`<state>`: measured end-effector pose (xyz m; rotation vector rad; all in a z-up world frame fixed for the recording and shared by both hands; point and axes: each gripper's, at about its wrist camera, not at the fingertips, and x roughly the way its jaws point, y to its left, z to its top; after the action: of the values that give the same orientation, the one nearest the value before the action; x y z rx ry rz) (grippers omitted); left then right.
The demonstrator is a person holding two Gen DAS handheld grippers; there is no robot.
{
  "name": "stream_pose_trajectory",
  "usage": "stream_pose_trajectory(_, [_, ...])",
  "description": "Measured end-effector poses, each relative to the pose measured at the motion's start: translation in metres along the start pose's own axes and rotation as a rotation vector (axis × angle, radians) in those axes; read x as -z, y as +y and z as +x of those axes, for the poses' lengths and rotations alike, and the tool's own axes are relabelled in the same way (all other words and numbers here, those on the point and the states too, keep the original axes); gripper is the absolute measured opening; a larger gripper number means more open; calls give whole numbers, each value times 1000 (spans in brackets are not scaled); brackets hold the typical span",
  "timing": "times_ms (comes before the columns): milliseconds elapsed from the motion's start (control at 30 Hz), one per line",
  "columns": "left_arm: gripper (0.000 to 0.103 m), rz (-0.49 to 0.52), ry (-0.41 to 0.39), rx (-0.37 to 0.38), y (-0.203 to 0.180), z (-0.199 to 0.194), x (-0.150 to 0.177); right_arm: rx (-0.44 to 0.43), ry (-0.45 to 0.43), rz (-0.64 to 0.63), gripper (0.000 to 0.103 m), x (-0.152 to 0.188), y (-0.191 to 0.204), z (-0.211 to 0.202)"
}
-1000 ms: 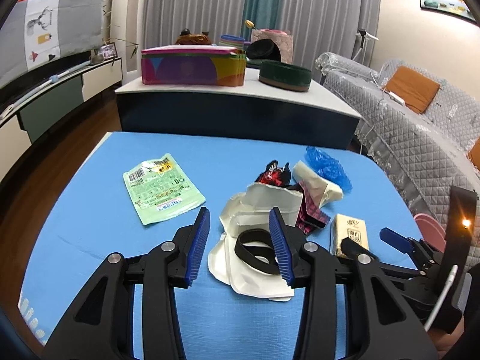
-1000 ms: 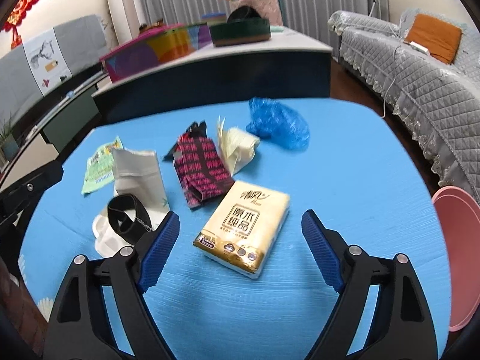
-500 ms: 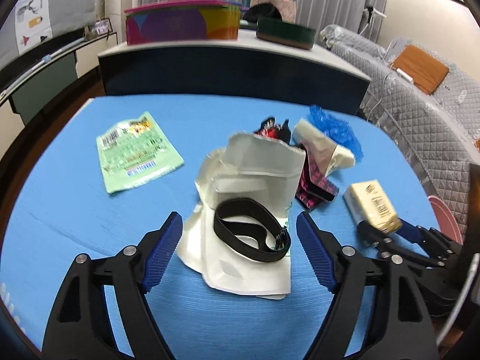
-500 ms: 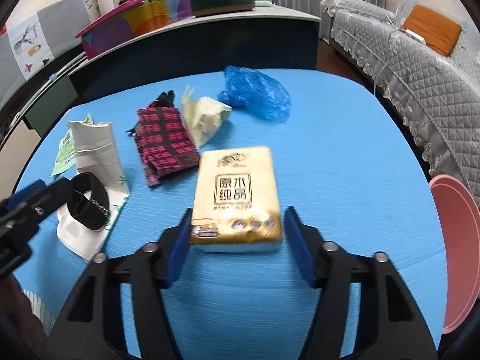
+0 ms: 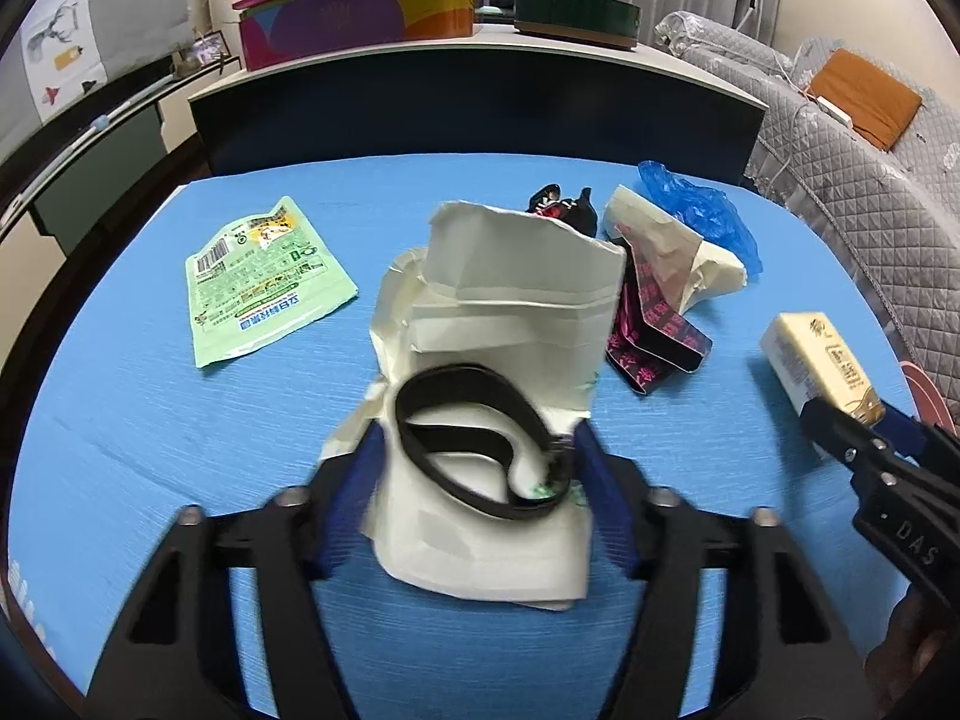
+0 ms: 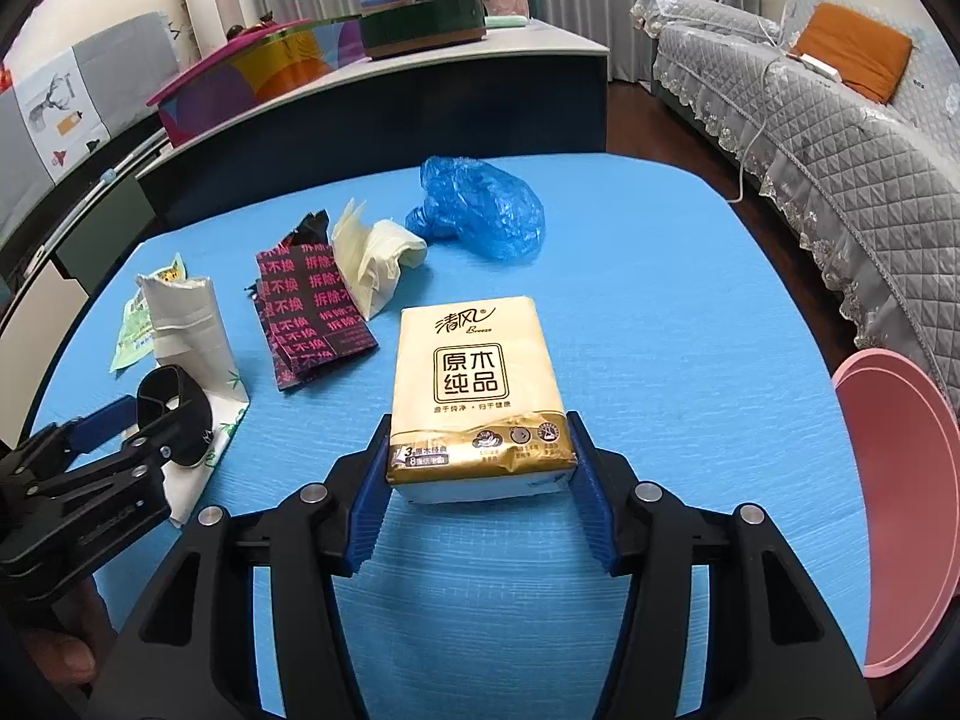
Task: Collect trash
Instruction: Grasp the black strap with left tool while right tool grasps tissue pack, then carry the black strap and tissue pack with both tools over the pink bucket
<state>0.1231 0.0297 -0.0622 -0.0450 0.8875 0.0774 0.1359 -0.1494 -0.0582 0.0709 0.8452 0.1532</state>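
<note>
I am pinching the yellow plastic-wrapped tissue pack by its near end in the right tongs, both blue pads pressing its sides, because that short end gives the narrowest span to hold. I am closing the left tongs on the crumpled white paper bag and the black elastic band lying on top of it; those jaws have just been narrowing, and the pads now sit against the paper's two edges, so I judge I am taking both pieces in one grab. Just beyond the left tongs and to their right, the black-and-pink printed wrapper, the cream crumpled paper and the blue crinkled plastic bag are waiting in a loose cluster. To the left of the left tongs, a flat green printed sachet is lying alone. Everything is resting on the blue-covered worktop. To the far right of the right tongs, a round pink basin is sitting below the worktop's edge, likely where the rubbish is going.
</note>
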Motion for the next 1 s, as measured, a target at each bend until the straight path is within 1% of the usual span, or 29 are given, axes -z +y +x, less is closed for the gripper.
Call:
stream_pose_trajectory(33, [46,5,-1,-2,0,0,0,-2,-4,-2,54,0,0,-2])
stream_pose_trajectory(100, [28,6,-5,-2,1,-2,0,-6,-14,-5,54,0,0,-5])
stream_pose_trajectory(200, [20,-8,-18,1,5,-7,-2,-6,-33,-13,54,-1,-1,-13])
stream_pose_trajectory(400, [18,-22,-77,5,5,-26,-5,-7,-75,-11,54,-2,-6,-34])
stream_pose_trajectory(600, [18,6,-153,5,-8,-48,-7,6,-136,-5,54,-3,-17,-60])
stream_pose_trajectory(767, [18,26,-191,29,-21,-61,-7,21,-187,5,54,-1,-31,-83])
stream_pose_trajectory(1000, [18,44,-219,66,-41,-71,-7,50,-223,10,54,3,-49,-102])
